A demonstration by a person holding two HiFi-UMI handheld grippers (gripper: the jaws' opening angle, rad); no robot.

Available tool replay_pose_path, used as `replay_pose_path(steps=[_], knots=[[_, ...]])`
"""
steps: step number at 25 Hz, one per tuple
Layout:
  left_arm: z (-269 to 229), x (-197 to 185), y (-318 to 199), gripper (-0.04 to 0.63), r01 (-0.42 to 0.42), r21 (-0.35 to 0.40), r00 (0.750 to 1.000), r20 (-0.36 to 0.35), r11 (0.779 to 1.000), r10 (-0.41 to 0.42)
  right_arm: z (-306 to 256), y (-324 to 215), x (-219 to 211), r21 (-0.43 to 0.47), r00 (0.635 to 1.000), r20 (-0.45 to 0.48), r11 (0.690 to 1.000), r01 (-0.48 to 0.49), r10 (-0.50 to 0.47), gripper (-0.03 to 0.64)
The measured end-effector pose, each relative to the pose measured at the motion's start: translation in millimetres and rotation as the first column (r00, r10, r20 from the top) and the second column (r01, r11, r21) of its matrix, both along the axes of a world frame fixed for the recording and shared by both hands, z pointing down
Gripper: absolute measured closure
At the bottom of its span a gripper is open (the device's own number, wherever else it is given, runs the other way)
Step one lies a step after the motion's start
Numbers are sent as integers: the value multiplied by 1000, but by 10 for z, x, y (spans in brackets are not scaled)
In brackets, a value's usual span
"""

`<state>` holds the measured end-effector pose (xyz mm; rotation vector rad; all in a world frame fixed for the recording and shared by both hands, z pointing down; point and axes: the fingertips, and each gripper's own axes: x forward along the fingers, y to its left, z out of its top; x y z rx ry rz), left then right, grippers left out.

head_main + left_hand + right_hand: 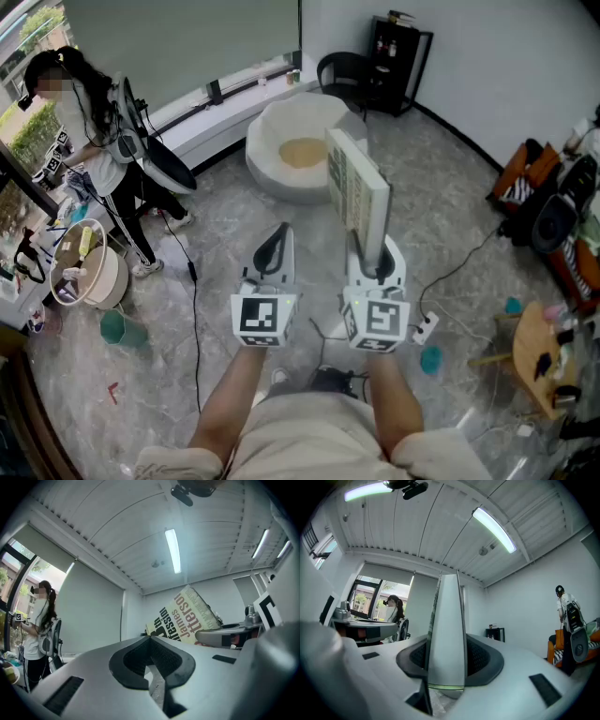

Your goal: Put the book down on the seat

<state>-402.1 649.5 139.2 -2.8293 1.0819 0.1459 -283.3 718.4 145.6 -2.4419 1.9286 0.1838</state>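
— Where is the book in this frame?

— We hold the book [356, 192] upright in our right gripper [375, 255], whose fingers [485, 660] clamp its lower edge. It stands in the air over the marbled floor [234, 225]. In the left gripper view its printed cover faces that side.

— And the seat?

— The round white seat [272, 127], with a tan cushion [303, 151] in its hollow, sits farther ahead. From the head view the book's top edge overlaps the seat's right rim, yet the two are apart.

— What of our other hand?

— Our left gripper [275, 246] is level beside the right one, its fingers pressed together with nothing between them. A person [94, 150] stands at the window on the far left.
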Motion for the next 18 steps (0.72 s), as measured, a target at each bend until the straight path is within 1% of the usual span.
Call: replay_pose_path(steps=[3, 7, 18], knots=[[-27, 53, 21, 589, -4, 0, 1000, -5, 1000, 4, -30, 21, 46, -6, 1000, 3, 1000, -8, 8, 454], [-46, 160, 47, 589, -3, 10, 1000, 3, 1000, 3, -61, 14, 114, 14, 1000, -5, 1000, 13, -13, 454], [-20, 655, 72, 589, 15, 18, 999, 32, 1000, -15, -22, 36, 591, 42, 998, 43, 998, 42, -43, 454]])
